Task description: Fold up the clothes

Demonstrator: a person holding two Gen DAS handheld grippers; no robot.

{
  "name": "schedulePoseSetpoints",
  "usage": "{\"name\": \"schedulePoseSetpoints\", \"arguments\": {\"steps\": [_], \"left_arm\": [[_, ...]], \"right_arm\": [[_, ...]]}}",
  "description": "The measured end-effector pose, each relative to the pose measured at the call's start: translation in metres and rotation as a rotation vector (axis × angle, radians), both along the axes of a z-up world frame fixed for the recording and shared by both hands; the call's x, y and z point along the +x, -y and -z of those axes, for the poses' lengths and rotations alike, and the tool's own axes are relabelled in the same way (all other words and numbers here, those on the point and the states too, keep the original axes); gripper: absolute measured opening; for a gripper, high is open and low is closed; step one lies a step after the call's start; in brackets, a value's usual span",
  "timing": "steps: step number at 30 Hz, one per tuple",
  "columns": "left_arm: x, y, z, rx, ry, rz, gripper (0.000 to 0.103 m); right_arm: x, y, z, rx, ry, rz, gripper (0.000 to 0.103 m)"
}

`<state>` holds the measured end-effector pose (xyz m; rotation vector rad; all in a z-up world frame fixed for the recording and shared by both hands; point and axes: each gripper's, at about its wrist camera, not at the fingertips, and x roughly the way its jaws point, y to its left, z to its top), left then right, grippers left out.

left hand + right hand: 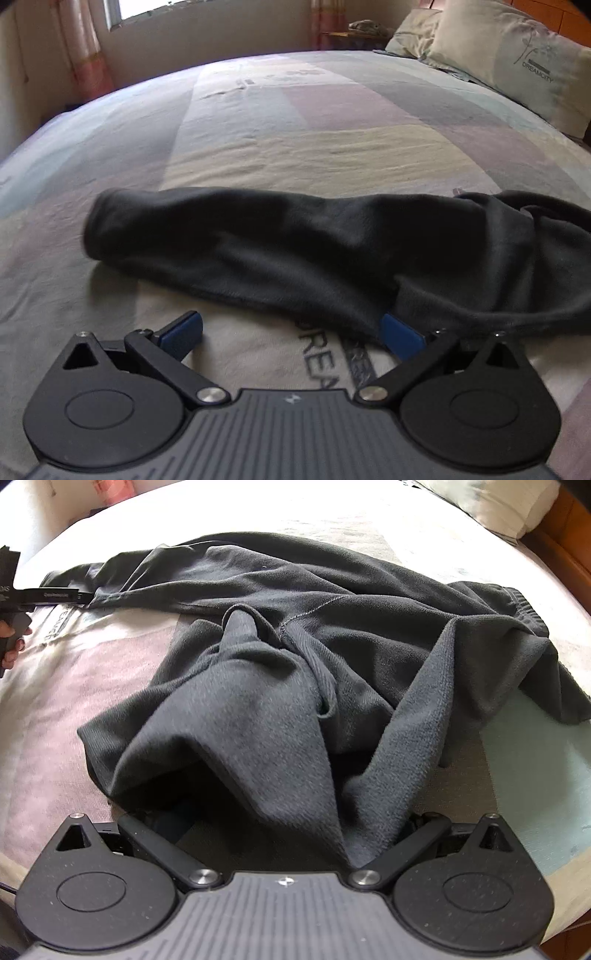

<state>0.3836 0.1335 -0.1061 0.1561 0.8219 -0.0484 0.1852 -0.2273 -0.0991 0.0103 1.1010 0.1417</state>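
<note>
Between the wide-open fingers of the left gripper (291,330) lies bare bed (258,147), the dark garment (295,251) just ahead touching its right finger, while the right gripper (295,825) has that cloth bunched over its hidden tips, grip unclear.

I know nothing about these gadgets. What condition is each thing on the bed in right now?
Black sweatpants: unfolded, rumpled, spread across the bedsheet.
Left tongs: open, empty, one blue pad at the trouser leg's edge.
Right tongs: arms spread, fabric bunched between them; fingertips hidden.
Bedsheet: laid out, slightly wrinkled.
Pillow: resting at the headboard.
</note>
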Motion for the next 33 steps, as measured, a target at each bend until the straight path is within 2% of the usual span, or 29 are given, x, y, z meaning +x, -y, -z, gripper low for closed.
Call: {"name": "schedulePoseSetpoints", "arguments": {"steps": [2,4,13,15,20,24,28,30,33], "left_arm": [[-0.020,0.008,-0.008,0.076,0.035,0.022,0.102],[-0.043,0.018,-0.016,0.097,0.049,0.068,0.102],[-0.130,0.095,-0.036,0.002,-0.009,0.269,0.102],[-0.143,0.111,-0.037,0.000,-0.011,0.290,0.102],[-0.166,0.151,-0.036,0.004,-0.016,0.298,0.102],[-0.176,0.172,-0.035,0.026,-0.021,0.252,0.102],[-0.178,0.177,-0.028,0.047,-0.051,0.178,0.102],[-0.178,0.175,-0.025,0.078,-0.070,0.156,0.102],[-0.178,0.169,-0.024,0.088,-0.083,0.125,0.102]], "right_arm": [[-0.004,0.001,0.002,-0.003,0.027,-0.007,0.103],[-0.006,0.002,0.002,-0.004,0.036,-0.011,0.103],[-0.018,0.006,0.000,-0.009,0.069,-0.029,0.103],[-0.025,0.020,-0.009,0.034,0.083,-0.020,0.103],[-0.046,0.059,-0.033,0.148,0.119,0.005,0.103],[-0.037,0.101,-0.067,0.191,0.229,0.027,0.103],[0.004,0.123,-0.095,0.199,0.345,0.014,0.103],[0.031,0.123,-0.100,0.193,0.397,-0.009,0.103],[0.075,0.119,-0.090,0.233,0.393,-0.063,0.103]]}}
